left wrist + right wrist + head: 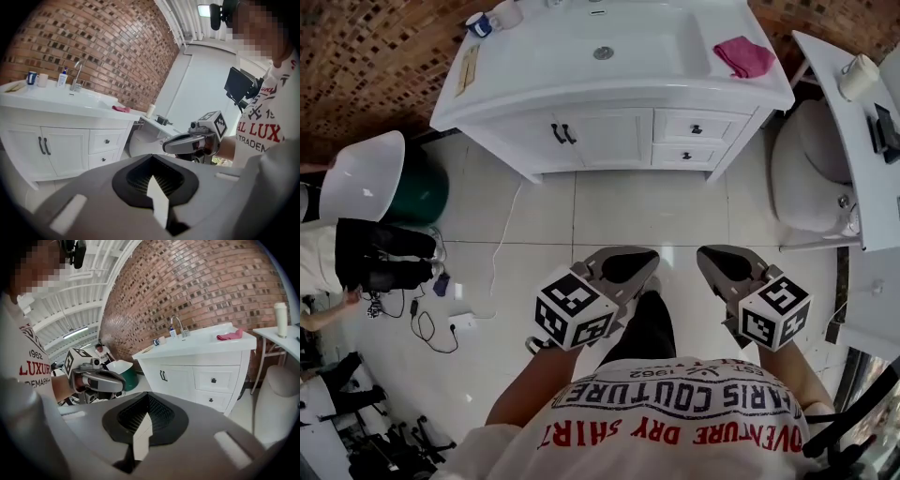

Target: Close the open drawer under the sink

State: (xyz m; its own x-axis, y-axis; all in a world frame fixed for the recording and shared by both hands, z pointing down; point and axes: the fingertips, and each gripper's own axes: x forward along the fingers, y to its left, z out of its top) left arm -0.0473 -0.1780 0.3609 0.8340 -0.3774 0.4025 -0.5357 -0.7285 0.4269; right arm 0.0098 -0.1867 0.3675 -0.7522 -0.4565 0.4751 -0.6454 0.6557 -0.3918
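The white vanity point(609, 141) with its sink point(603, 47) stands against the brick wall, at the top of the head view. Two small drawers sit at its right, an upper drawer point(697, 128) and a lower drawer point(684, 156). Both fronts look flush with the cabinet face, as they do in the right gripper view, upper drawer point(213, 380). My left gripper point(645, 256) and right gripper point(711, 254) are held close to my body over the tiled floor, well short of the vanity. Both are shut on nothing, left gripper point(152, 161), right gripper point(147, 401).
A pink cloth point(744, 55) lies on the counter's right end. A toilet point(811, 169) and a white side table point(862, 141) with a cup point(859, 75) stand at the right. A green bin point(417, 192) and floor cables point(431, 323) are at the left.
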